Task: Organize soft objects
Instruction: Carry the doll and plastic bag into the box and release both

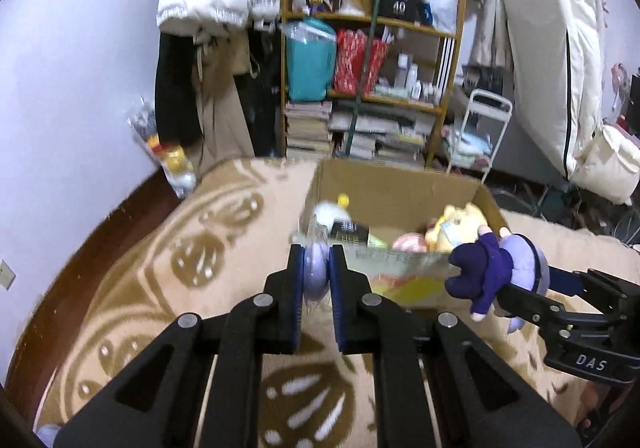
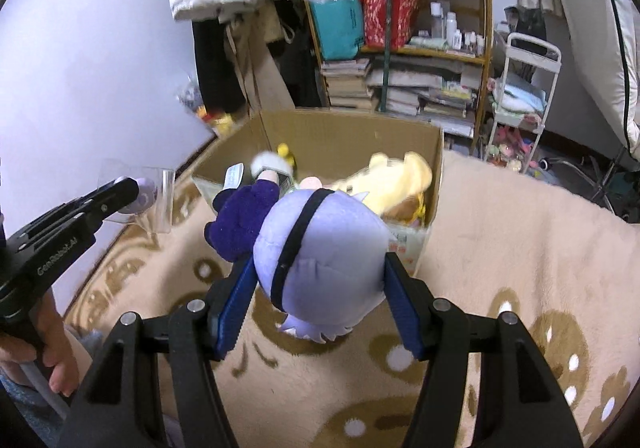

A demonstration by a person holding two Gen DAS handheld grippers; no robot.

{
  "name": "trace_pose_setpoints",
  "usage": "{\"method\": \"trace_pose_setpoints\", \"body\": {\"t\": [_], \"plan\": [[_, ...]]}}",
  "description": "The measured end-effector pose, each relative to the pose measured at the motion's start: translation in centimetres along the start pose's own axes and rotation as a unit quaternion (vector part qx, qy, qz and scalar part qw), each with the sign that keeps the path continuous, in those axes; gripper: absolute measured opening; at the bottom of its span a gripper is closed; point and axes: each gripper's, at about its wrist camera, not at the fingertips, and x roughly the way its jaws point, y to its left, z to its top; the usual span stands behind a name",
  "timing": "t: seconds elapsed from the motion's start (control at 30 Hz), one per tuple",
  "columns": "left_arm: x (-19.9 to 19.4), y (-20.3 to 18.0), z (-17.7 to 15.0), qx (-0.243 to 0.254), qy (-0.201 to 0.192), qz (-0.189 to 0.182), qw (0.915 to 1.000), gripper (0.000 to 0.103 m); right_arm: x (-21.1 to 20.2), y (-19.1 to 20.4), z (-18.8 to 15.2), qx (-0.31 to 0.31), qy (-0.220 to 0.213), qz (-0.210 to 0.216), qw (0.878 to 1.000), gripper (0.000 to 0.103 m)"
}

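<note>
Fingers of your right gripper [image 2: 320, 288] clamp the purple doll [image 2: 316, 244]; your left gripper [image 1: 317, 276] pinches a lavender plush [image 1: 316, 272] beside the cardboard box [image 1: 400, 187].

the left gripper [image 1: 317, 280] has its two fingers almost together, pinching a small lilac soft thing [image 1: 316, 274] between the blue pads. the right gripper [image 2: 320, 288] has its fingers wider apart, pressing both sides of the round lilac head of a plush doll [image 2: 320, 244]. in the left view the right gripper comes in from the right side. a bare hand [image 2: 44, 348] holds the left gripper's handle.
</note>
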Motion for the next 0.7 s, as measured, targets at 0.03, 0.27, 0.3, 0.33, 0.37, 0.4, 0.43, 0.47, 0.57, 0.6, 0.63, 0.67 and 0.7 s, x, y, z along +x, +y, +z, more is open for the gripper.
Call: {"method": "trace_pose_setpoints", "body": {"t": [0.03,0.27,0.3,0.33,0.37,0.4,0.43,0.47,0.57,0.6,0.63,0.67,0.7], "plan": [[0.1,0.0,0.4,0.003,-0.007,-0.002,1.0,0.011,-0.1,0.2,0.2,-0.002,-0.005,-0.002,1.0,0.067],[1.8,-0.7,3.1,0.022,-0.025,-0.005,0.9994,0.011,-1.2,0.0,3.8,-0.014,-0.042,-0.001,0.999,0.067],[2.1,-0.8,3.7,0.024,-0.029,-0.004,0.9993,0.011,-1.2,-0.1,4.6,-0.02,-0.045,-0.004,0.999,0.067],[2.3,-1.0,4.2,0.026,-0.034,-0.001,0.9991,0.011,-1.2,0.0,5.0,-0.023,-0.047,-0.007,0.999,0.067],[2.5,-1.1,4.6,0.026,-0.037,0.0,0.999,0.011,-1.2,0.1,5.6,-0.029,-0.051,-0.011,0.998,0.067],[2.8,-1.2,5.1,0.027,-0.039,-0.001,0.9989,0.011,-1.1,0.2,6.2,-0.037,-0.057,-0.016,0.998,0.067],[3.2,-1.4,5.7,0.027,-0.041,-0.003,0.9988,0.012,-1.1,0.1,6.5,-0.041,-0.06,-0.018,0.997,0.067],[3.6,-1.5,6.1,0.028,-0.043,-0.003,0.9987,0.012,-0.6,0.0,7.1,-0.045,-0.062,-0.022,0.997,0.068],[4.7,-2.0,7.0,0.035,-0.049,-0.006,0.9982,0.012,0.8,-0.3,8.2,-0.044,-0.056,-0.02,0.997,0.068],[5.1,-2.1,7.1,0.036,-0.048,-0.007,0.9981,0.012,1.5,-0.4,8.4,-0.046,-0.054,-0.018,0.997,0.068],[5.5,-2.3,7.0,0.036,-0.046,-0.007,0.9982,0.012,1.9,-0.5,8.4,-0.048,-0.054,-0.018,0.997,0.068],[6.3,-2.3,6.8,0.036,-0.039,-0.007,0.9986,0.012,2.6,-0.6,8.2,-0.051,-0.049,-0.02,0.997,0.068],[6.7,-2.3,6.5,0.034,-0.033,-0.008,0.9988,0.013,3.3,-0.7,8.1,-0.051,-0.043,-0.022,0.998,0.068]]}}
